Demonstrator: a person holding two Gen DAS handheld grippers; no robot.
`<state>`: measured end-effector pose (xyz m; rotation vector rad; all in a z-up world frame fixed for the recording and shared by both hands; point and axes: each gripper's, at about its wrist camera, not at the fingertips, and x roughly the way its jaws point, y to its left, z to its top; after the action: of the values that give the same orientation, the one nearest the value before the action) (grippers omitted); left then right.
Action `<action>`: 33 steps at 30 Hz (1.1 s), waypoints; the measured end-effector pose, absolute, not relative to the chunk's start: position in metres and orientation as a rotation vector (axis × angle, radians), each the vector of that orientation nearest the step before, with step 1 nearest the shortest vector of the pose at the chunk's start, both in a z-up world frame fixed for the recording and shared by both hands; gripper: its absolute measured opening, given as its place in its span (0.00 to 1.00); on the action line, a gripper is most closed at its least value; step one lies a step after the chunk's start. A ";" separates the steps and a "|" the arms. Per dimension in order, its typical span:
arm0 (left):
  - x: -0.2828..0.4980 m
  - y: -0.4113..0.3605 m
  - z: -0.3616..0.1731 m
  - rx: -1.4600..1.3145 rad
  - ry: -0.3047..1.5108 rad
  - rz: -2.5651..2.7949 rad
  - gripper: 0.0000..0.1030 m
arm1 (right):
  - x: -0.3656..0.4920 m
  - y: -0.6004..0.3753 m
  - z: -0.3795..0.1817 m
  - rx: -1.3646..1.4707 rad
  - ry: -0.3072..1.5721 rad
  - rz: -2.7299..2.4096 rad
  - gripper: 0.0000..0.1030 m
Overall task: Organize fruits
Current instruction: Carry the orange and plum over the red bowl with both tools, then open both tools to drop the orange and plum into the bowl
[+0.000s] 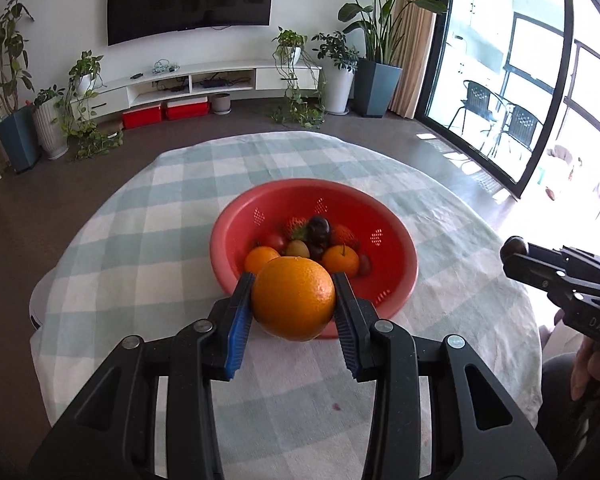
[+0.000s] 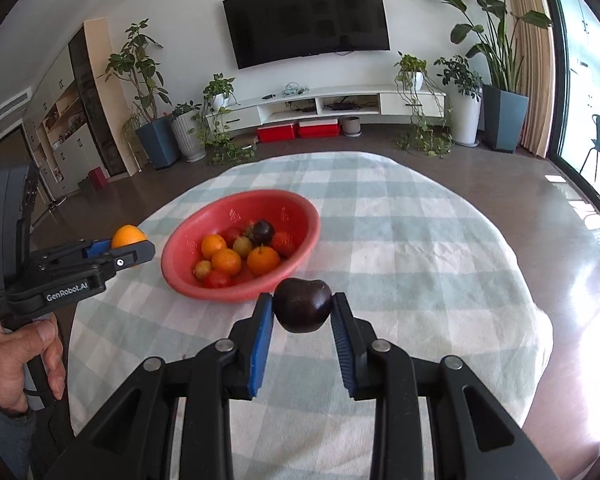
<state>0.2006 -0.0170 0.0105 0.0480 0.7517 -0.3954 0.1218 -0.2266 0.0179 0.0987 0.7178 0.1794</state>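
Observation:
My left gripper is shut on a large orange, held above the near rim of a red perforated basket. The basket holds several fruits: small oranges, strawberries, a dark plum, a tomato. My right gripper is shut on a dark purple plum, in the air just in front of the basket and to its right. In the right wrist view the left gripper shows at the left with the orange, a hand below it. The right gripper appears at the right edge of the left wrist view.
The basket sits on a round table under a green and white checked cloth. Beyond the table are a TV, a white low cabinet, potted plants and a glass door on the right.

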 end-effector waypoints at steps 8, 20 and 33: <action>0.260 -0.036 0.003 0.071 0.795 -0.430 0.35 | 0.185 -0.179 0.019 -0.027 0.761 0.272 0.31; 0.293 -0.048 -0.053 0.063 0.897 -0.459 0.35 | 0.234 -0.152 -0.044 -0.077 0.969 0.342 0.31; 0.290 -0.053 -0.056 0.077 0.870 -0.447 0.45 | 0.235 -0.149 -0.056 -0.120 1.007 0.319 0.32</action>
<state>0.2905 -0.0526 -0.0556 0.0770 0.8695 -0.4469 0.2355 -0.1485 -0.0561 -0.1204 1.0067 0.3192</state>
